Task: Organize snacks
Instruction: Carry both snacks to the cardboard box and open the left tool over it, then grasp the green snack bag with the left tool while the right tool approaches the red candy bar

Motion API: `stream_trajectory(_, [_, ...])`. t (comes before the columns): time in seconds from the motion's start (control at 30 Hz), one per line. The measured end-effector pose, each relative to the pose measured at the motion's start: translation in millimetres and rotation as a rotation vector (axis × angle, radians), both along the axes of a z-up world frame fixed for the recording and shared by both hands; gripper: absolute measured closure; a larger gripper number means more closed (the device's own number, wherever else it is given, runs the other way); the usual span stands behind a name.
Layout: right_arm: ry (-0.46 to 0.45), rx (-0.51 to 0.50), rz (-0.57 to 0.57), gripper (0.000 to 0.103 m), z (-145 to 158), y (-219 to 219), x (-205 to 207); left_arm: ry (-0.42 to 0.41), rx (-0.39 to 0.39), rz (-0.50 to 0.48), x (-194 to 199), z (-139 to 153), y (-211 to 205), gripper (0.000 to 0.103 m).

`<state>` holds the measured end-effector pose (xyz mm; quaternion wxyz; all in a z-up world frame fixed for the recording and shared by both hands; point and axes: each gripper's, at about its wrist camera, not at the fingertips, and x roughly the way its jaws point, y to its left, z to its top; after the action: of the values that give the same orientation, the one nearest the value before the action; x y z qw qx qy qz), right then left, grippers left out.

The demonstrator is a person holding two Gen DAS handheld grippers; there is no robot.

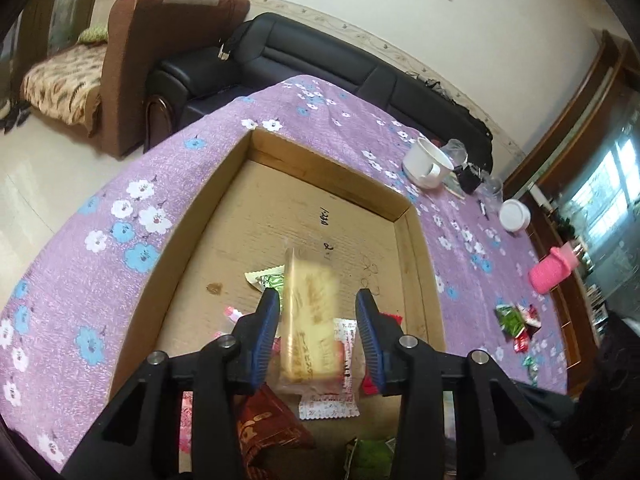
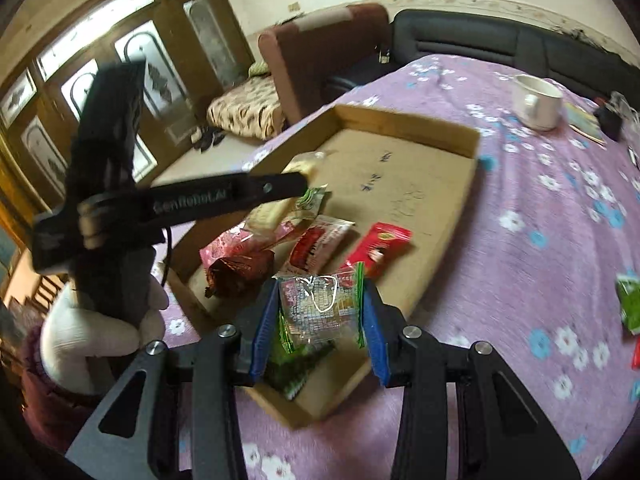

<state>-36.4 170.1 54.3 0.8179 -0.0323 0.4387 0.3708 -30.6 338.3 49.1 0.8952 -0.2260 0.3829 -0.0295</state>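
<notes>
1. While both tools hang over the shallow cardboard tray (image 1: 412,248) on the purple flowered counter (image 1: 80,248), each has a snack between its blue pads.
2. Left tool (image 1: 317,312): a pale yellow cake packet (image 1: 310,320) stands blurred between the pads, touching or just beside the left one and clear of the right one; the grip reads as released.
3. Right tool (image 2: 320,312): clenched on a clear-and-green snack packet (image 2: 320,316), both pads against its sides, above the tray's near edge.
4. Tray contents in the right wrist view: a red packet (image 2: 380,246), a red-and-white packet (image 2: 316,244), a dark brown wrapper (image 2: 240,270), a pink packet (image 2: 224,246) and a green-and-white packet (image 2: 310,200), all bunched at the near end; the far end shows bare cardboard with handwriting.
5. Loose green and red snacks (image 1: 516,320) lie on the counter to the right of the tray.
6. A white mug (image 2: 538,102) stands well apart, towards the far side.
7. A light-gloved hand (image 2: 104,328) grips the left tool's handle.
</notes>
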Motion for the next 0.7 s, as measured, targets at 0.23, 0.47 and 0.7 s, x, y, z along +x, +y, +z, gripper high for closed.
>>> stream_trajectory(0.23, [0.01, -0.003, -0.022, 0.055, -10, 3, 2, -0.03, -0.079, 0.024, -18, 4, 6, 0.046])
stream_trajectory(0.47, [-0.03, 0.081, -0.164, 0.053, 11, -72, 0, -0.139, -0.151, -0.02, -53, 28, -16, 0.029])
stream_trajectory(0.7, [-0.055, -0.062, -0.53, 0.053, 16, -209, 57, -0.119, -0.181, -0.129, -64, 20, -52, 0.028])
